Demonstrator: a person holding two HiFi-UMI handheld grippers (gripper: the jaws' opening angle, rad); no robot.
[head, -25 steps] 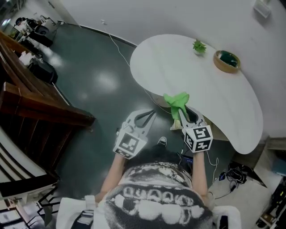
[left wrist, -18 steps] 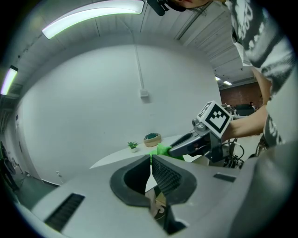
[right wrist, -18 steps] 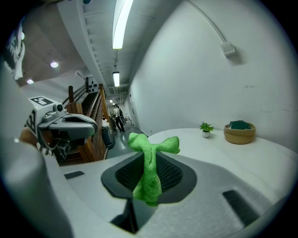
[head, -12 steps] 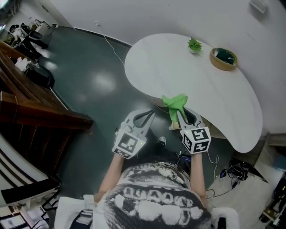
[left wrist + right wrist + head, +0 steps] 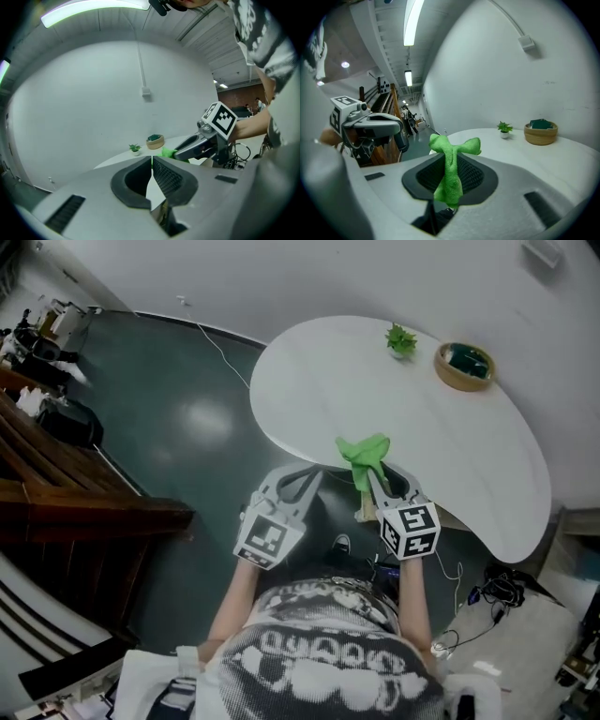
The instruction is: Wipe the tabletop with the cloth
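A green cloth point(image 5: 364, 455) is pinched in my right gripper point(image 5: 373, 476), which is shut on it; the cloth sticks up past the jaws point(image 5: 451, 161) and hangs over the near edge of the white tabletop point(image 5: 375, 390). My left gripper point(image 5: 302, 476) hovers off the table's near edge over the dark floor, jaws shut with nothing between them point(image 5: 152, 161). From the left gripper view, the right gripper point(image 5: 174, 153) with its cloth shows to the right.
At the table's far side stand a small potted plant point(image 5: 400, 338) and a wooden bowl point(image 5: 465, 366) holding something dark green. A white wall runs behind the table. A cable point(image 5: 220, 343) trails on the dark floor. Wooden stairs point(image 5: 84, 512) lie to the left.
Both grippers sit slightly farther toward the table than a second ago, the cloth now reaching over its near edge. Both stay shut.
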